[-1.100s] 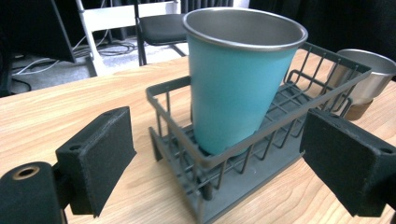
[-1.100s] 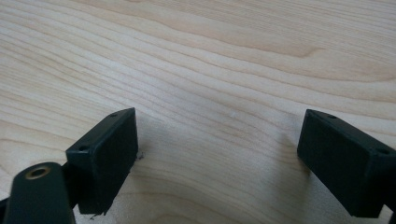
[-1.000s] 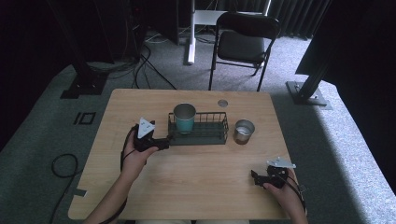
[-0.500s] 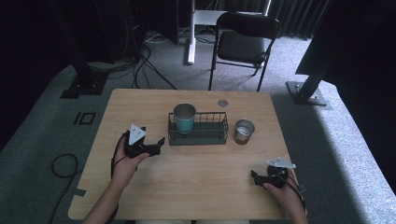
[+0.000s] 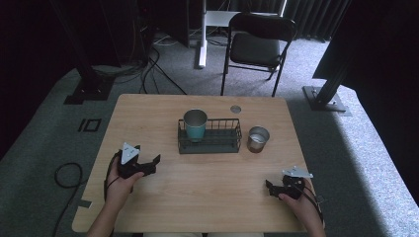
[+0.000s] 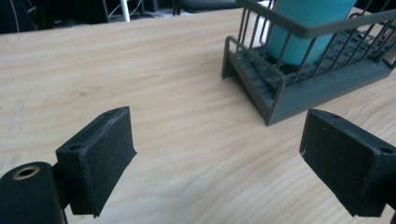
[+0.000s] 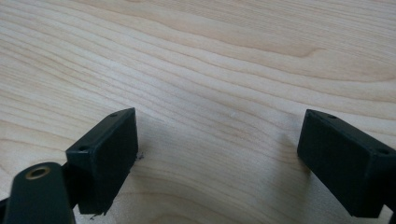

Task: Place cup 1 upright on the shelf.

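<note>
The rack sits near the middle of the desk, a little toward the far edge, with a teal cup standing upright in its left end. A steel cup stands on the bare wood just beside the rack's right end, apart from it. A small round disc lies behind the rack, near the far edge.

The whole near half of the desk is open wood, and there is wide room on both sides of the rack.

The left hand-held gripper is held low over the desk, left of and nearer than the rack, well apart from it, pointing toward the rack's near left corner. Its jaws stand apart with nothing between them; in the left gripper view the rack's corner and the teal cup lie ahead and to the right.

The right hand-held gripper rests near the front right corner of the desk, close to the near edge, pointing left. Its jaws are apart too, over plain wood.

Both forearms are cut off at the bottom of the high view. In the left gripper view the cup's top and the rack's far end run out of frame. What the disc is, I cannot tell.
</note>
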The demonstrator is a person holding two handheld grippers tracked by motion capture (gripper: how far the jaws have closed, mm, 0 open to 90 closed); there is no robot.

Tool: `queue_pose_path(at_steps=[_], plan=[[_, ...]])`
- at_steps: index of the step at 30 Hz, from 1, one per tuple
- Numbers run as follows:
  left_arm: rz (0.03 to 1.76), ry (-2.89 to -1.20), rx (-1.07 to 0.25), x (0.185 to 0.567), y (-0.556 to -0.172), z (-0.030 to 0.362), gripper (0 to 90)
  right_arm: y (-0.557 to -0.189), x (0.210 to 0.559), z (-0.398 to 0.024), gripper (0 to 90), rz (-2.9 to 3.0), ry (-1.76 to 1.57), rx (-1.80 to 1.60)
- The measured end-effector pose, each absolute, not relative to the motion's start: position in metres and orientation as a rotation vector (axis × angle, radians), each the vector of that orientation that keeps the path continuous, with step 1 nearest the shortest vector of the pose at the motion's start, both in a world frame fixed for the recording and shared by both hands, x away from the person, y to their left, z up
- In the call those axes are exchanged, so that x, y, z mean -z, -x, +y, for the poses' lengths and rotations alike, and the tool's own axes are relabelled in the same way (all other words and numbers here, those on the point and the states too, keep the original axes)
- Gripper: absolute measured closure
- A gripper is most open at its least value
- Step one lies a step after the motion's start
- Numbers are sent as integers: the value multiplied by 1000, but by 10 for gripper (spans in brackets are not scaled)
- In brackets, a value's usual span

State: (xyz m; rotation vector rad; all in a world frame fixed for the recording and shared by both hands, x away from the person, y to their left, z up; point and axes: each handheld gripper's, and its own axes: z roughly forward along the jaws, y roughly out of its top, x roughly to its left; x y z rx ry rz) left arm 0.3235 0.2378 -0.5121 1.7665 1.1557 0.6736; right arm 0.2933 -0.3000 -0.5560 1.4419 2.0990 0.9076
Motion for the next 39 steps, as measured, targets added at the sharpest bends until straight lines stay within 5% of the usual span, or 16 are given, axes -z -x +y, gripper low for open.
queue_pose_path(at_steps=[39], plan=[[1378, -1868, -678, 549, -286, 295, 109, -293, 556, -300, 120, 2099, -1440, -907]])
